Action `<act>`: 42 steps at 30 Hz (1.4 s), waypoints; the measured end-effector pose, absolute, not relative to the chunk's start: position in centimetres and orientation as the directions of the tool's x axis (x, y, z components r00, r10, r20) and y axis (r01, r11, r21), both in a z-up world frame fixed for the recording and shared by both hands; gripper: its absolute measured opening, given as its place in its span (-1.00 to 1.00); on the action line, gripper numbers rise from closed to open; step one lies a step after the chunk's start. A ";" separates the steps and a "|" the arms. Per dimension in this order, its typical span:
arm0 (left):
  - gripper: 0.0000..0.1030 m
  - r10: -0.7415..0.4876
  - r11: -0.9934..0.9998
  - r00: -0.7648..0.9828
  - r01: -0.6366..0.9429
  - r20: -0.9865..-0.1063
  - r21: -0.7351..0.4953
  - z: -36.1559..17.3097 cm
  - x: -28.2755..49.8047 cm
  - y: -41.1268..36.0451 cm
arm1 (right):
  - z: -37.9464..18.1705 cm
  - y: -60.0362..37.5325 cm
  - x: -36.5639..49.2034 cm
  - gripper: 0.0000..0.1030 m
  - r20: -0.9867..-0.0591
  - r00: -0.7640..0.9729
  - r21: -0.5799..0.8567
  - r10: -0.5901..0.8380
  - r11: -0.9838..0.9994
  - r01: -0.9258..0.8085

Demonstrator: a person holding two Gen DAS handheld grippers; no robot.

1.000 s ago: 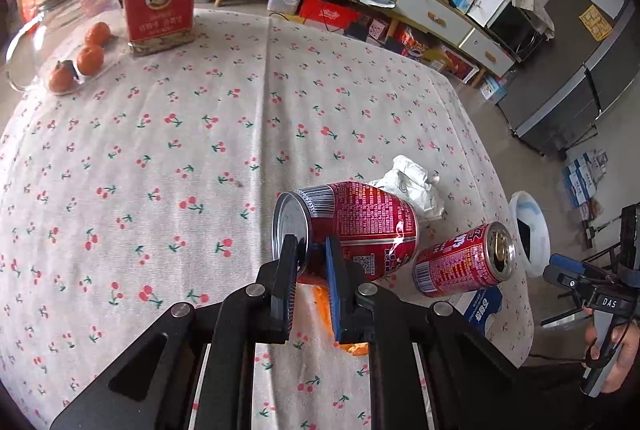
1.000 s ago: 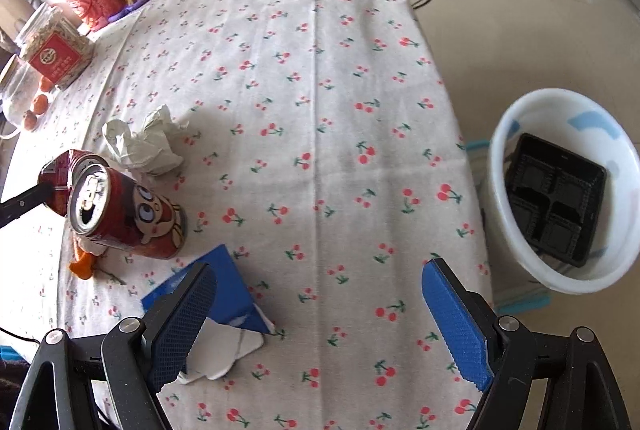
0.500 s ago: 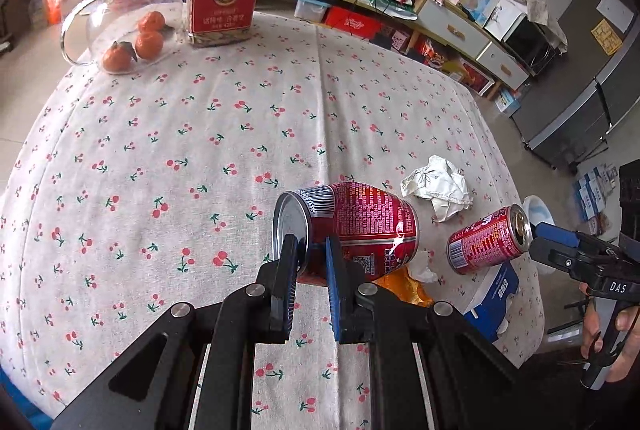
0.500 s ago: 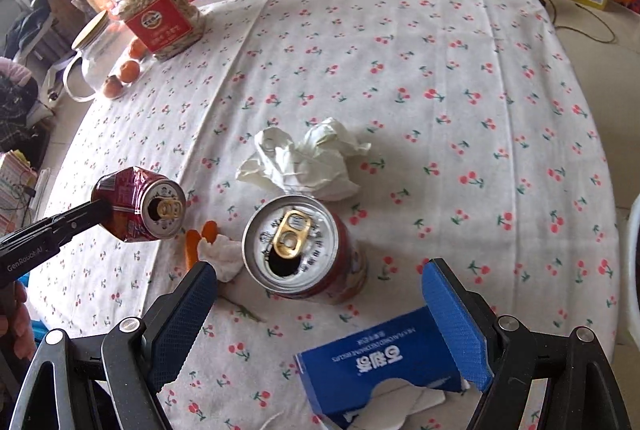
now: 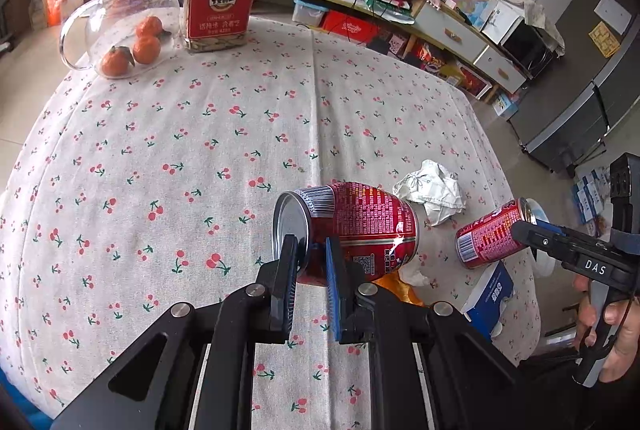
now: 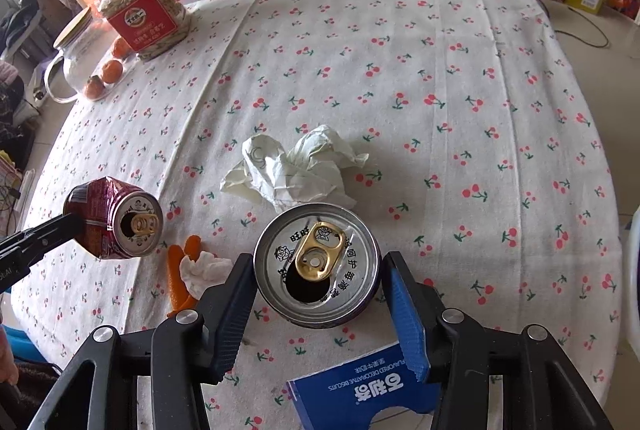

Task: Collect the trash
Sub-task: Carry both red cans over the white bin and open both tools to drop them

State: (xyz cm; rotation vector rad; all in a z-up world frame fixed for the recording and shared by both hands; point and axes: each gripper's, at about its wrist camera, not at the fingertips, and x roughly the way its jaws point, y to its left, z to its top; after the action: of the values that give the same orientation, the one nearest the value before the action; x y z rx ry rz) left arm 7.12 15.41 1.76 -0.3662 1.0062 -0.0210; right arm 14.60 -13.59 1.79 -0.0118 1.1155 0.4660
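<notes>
My left gripper (image 5: 312,262) is shut on the bottom rim of a dented red can (image 5: 360,226) and holds it on its side above the cherry tablecloth (image 5: 180,150); it also shows in the right wrist view (image 6: 116,218). A second red can (image 6: 316,266) stands between the fingers of my right gripper (image 6: 320,294), whose jaws stand wide on either side of its top without pressing it; the can also shows in the left wrist view (image 5: 492,234). Crumpled white paper (image 6: 296,166) lies just beyond it. Orange peel with a tissue (image 6: 188,270) lies to its left.
A blue biscuit box (image 6: 368,386) lies at the near table edge. A seed jar (image 6: 140,18) and a glass jug with oranges (image 6: 88,62) stand at the far left corner. Shelves and drawers line the wall behind.
My right gripper has moved in over the standing can, which now sits between its open fingers. My left gripper keeps holding the dented can and has pulled back a little.
</notes>
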 end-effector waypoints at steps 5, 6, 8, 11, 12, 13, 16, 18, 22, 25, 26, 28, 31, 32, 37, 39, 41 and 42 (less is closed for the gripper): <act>-0.73 -0.203 0.941 0.553 -0.118 -0.808 -0.317 2.7 7.9 13.4 | 4.0 -17.5 15.0 0.08 -0.829 0.410 0.265 0.380 0.913 -0.308; -0.73 -0.208 0.942 0.553 -0.108 -0.806 -0.317 2.9 8.1 12.9 | 4.5 -18.6 15.0 0.08 -0.823 0.426 0.268 0.376 0.918 -0.293; -0.73 -0.220 0.944 0.553 -0.086 -0.803 -0.318 3.1 8.6 11.7 | 5.2 -20.9 15.0 0.08 -0.813 0.454 0.272 0.365 0.927 -0.258; -0.73 -0.242 0.946 0.549 -0.051 -0.800 -0.321 3.4 9.4 9.5 | 6.0 -25.2 15.0 0.08 -0.803 0.490 0.282 0.338 0.941 -0.187; -0.73 -0.251 0.946 0.547 -0.038 -0.799 -0.323 3.6 9.7 8.7 | 6.1 -26.7 15.0 0.08 -0.803 0.501 0.280 0.323 0.946 -0.162; -0.73 -0.260 0.946 0.545 -0.024 -0.797 -0.324 3.7 10.0 7.9 | 6.3 -28.1 14.8 0.08 -0.803 0.511 0.277 0.309 0.951 -0.139; -0.73 -0.283 0.946 0.537 0.022 -0.795 -0.323 4.1 10.8 5.0 | 6.5 -32.5 14.4 0.08 -0.803 0.532 0.279 0.269 0.958 -0.063; -0.73 -0.301 0.946 0.531 0.057 -0.793 -0.320 4.2 11.2 2.9 | 6.6 -35.3 14.0 0.08 -0.802 0.544 0.282 0.246 0.959 -0.017; -0.73 -0.327 0.943 0.514 0.120 -0.793 -0.311 4.5 12.2 -1.4 | 6.5 -39.8 12.9 0.08 -0.804 0.556 0.285 0.209 0.957 0.052; -0.73 -0.340 0.940 0.497 0.168 -0.798 -0.296 4.5 13.0 -4.6 | 6.4 -42.8 12.3 0.08 -0.807 0.561 0.282 0.183 0.955 0.094; -0.73 -0.346 0.938 0.490 0.184 -0.800 -0.293 4.6 13.3 -5.7 | 6.2 -43.8 12.2 0.08 -0.808 0.562 0.281 0.174 0.954 0.108; -0.73 -0.360 0.932 0.477 0.215 -0.802 -0.291 4.5 13.8 -7.7 | 5.8 -45.6 12.1 0.08 -0.814 0.560 0.276 0.153 0.951 0.141; -0.73 -0.385 0.921 0.455 0.252 -0.803 -0.298 4.2 14.7 -10.9 | 5.0 -47.9 12.4 0.09 -0.824 0.550 0.278 0.135 0.943 0.185; -0.73 -0.392 0.917 0.447 0.262 -0.804 -0.301 4.1 15.0 -11.8 | 4.8 -48.5 12.5 0.09 -0.827 0.546 0.284 0.136 0.938 0.197; -0.73 -0.414 0.903 0.416 0.302 -0.809 -0.306 3.5 16.6 -16.3 | 3.7 -50.3 13.4 0.09 -0.831 0.531 0.328 0.164 0.916 0.232; -0.83 -0.420 0.899 0.409 0.312 -0.810 -0.309 3.3 17.3 -17.7 | 3.4 -50.6 13.9 0.09 -0.831 0.531 0.334 0.167 0.912 0.236; -0.98 -0.418 0.898 0.405 0.320 -0.813 -0.302 3.2 18.0 -18.9 | 2.8 -50.7 14.4 0.10 -0.839 0.518 0.337 0.168 0.908 0.250; -0.99 -0.421 0.895 0.404 0.327 -0.812 -0.302 3.3 18.3 -19.5 | 2.5 -50.9 14.6 0.14 -0.844 0.506 0.342 0.176 0.904 0.256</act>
State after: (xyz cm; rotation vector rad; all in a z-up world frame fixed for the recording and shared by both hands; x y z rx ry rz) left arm 18.29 -19.47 3.25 -0.0996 1.0542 -0.4736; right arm 14.61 -50.95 2.52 0.4593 1.0488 -0.0503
